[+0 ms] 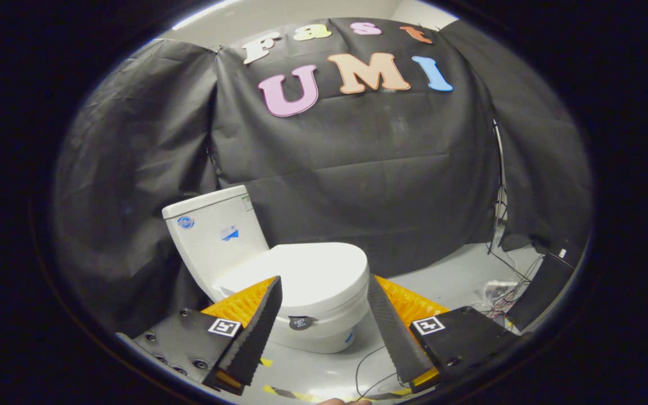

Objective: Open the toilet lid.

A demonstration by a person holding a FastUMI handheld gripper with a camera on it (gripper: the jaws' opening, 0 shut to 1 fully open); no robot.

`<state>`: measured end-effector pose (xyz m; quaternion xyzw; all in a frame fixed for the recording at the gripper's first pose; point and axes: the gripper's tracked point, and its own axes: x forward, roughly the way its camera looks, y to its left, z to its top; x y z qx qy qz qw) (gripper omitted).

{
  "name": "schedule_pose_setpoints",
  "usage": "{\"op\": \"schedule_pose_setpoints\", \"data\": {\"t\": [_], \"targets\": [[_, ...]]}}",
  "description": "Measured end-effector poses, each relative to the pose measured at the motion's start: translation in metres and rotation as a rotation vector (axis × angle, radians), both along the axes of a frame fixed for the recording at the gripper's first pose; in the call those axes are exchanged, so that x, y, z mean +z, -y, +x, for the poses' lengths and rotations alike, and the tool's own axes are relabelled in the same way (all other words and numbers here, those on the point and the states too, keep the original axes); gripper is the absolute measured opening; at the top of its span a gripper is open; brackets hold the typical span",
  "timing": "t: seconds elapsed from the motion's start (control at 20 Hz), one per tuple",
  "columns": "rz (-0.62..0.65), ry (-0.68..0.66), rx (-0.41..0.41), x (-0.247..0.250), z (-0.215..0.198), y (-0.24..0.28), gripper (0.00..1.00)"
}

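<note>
A white toilet (279,281) stands on the floor ahead of me, its tank (214,230) to the left against the black cloth. The lid (307,275) lies flat and closed over the bowl. My gripper (324,292) is open, held above the floor and short of the bowl. Seen from here, the lid's front part falls between the two fingers (256,332), and neither finger touches it. A small dark round tag (300,323) sits on the bowl's front, below the lid's edge.
Grey floor (448,281) spreads to the right of the toilet. Loose cables (498,287) and a black box (543,287) lie at the far right by the cloth wall. A thin cable (366,365) runs over the floor near the fingers, with yellow-black tape beside it.
</note>
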<state>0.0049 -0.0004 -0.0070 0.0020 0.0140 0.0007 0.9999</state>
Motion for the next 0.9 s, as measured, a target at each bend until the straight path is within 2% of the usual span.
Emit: {"op": "schedule_pose_setpoints", "data": {"t": [0.3,0.4,0.7,0.9], "targets": [[0.002,-0.002,0.004,-0.001,0.004,-0.001,0.95],[0.018,-0.002,0.032,-0.004,0.011,-0.007,0.95],[0.076,-0.204,0.1,-0.056,0.03,-0.023,0.93],[0.106,-0.285,0.092,-0.078,0.047,-0.026,0.92]]}}
